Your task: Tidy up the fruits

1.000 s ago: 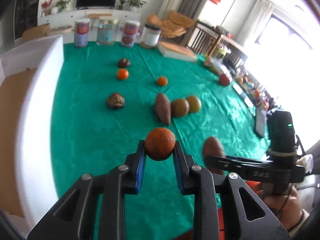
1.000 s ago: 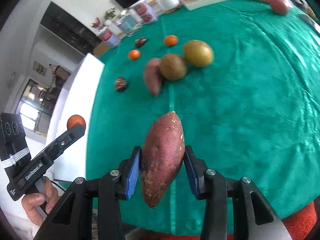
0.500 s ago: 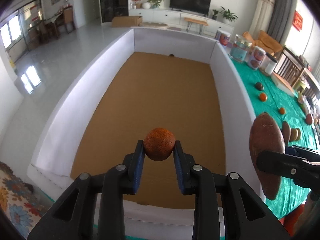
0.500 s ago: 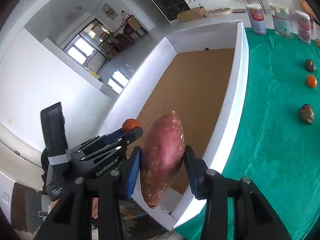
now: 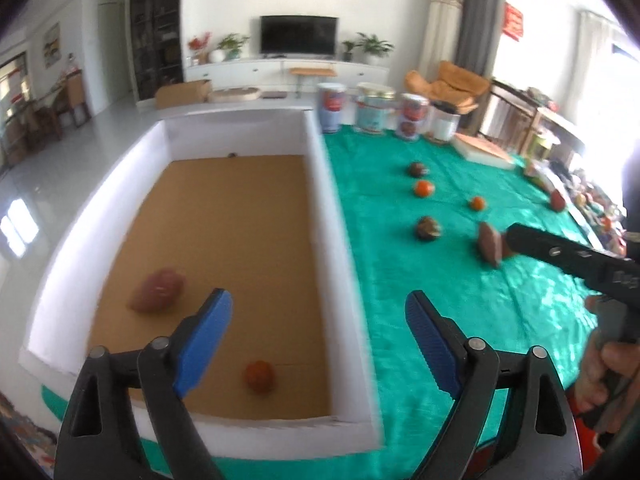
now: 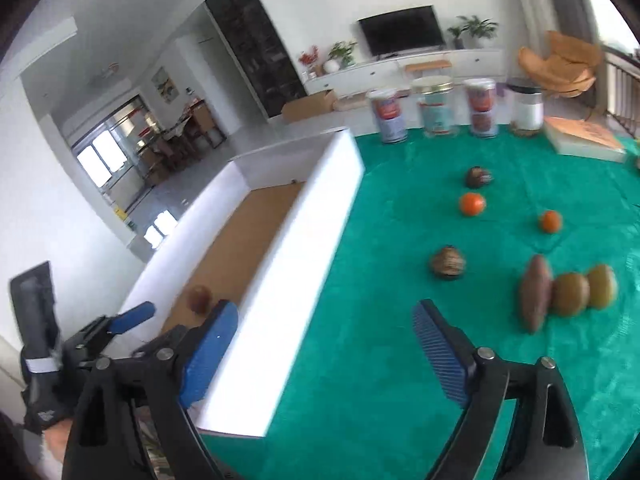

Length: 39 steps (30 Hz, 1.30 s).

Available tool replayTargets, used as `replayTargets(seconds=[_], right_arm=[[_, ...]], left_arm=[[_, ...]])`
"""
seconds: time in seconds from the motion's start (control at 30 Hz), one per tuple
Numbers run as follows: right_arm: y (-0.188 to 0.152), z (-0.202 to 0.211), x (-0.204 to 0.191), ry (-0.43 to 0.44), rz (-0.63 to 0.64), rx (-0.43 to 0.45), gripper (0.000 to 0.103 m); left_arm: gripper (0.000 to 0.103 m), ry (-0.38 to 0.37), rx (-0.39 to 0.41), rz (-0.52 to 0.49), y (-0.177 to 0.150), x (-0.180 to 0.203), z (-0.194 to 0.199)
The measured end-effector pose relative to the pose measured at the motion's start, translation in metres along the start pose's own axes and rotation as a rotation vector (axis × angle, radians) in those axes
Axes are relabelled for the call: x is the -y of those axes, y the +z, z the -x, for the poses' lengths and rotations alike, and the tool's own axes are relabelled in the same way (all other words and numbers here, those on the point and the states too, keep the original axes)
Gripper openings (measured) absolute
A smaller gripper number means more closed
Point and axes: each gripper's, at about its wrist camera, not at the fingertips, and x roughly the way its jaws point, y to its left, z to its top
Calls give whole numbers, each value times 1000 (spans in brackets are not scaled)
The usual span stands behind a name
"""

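fruits are split right now: a sweet potato [image 5: 157,291] and a small orange [image 5: 259,376] sit on the cardboard floor of the white box [image 5: 336,240], everything else is out on the green cloth [image 6: 400,360] beside the box. out there i count two more oranges [image 6: 472,204], two dark knobbly round ones [image 6: 447,267], another sweet potato [image 6: 535,293] touching two greenish-brown round fruits [image 6: 570,294].

left gripper [image 5: 318,340] hangs over the box's near end, jaws spread wide, nothing in them. right gripper [image 6: 324,346] is over the box's cloth-side wall, also wide open and empty.

handling guess: the sweet potato looks stiff and the heaviest, so i'd pinch it across the fat middle or it'll swing. oranges are light, round and probably roll, so squeeze dead centre. greenish ones may bruise, go gentle. the three touching ones could nudge each other, so i'd start from the outside of that cluster.
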Motion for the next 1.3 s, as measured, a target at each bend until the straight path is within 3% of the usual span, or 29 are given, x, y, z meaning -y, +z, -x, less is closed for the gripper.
replayTargets(seconds=[0.1,0.17,0.33,0.53,0.8,1.1,1.3], right_arm=[[-39,23,60,-211,-8,0,93],[-66,29,103,-357,-35,-28,93],[-106,62,184,-505,-198,-5,93],[-120,70,203,-550,-213,18,93],[-119,47,200,-541,-194,1,94],[-120,38,197,-581,-154,-10,103],[-121,38,198,-585,-156,7,103]], left_arm=[[97,-150,-24,-109,-11,64,-6],[97,-209,-64,-168,-20,103,-23],[97,-218,-154,-157,-35,153,-96],[97,-74,-142,-142,-38,152,-147],[98,-11,-162,-147,-34,155,-177],[103,-9,-169,-147,-34,155,-179],[103,-9,-170,-147,-34,155,-179]])
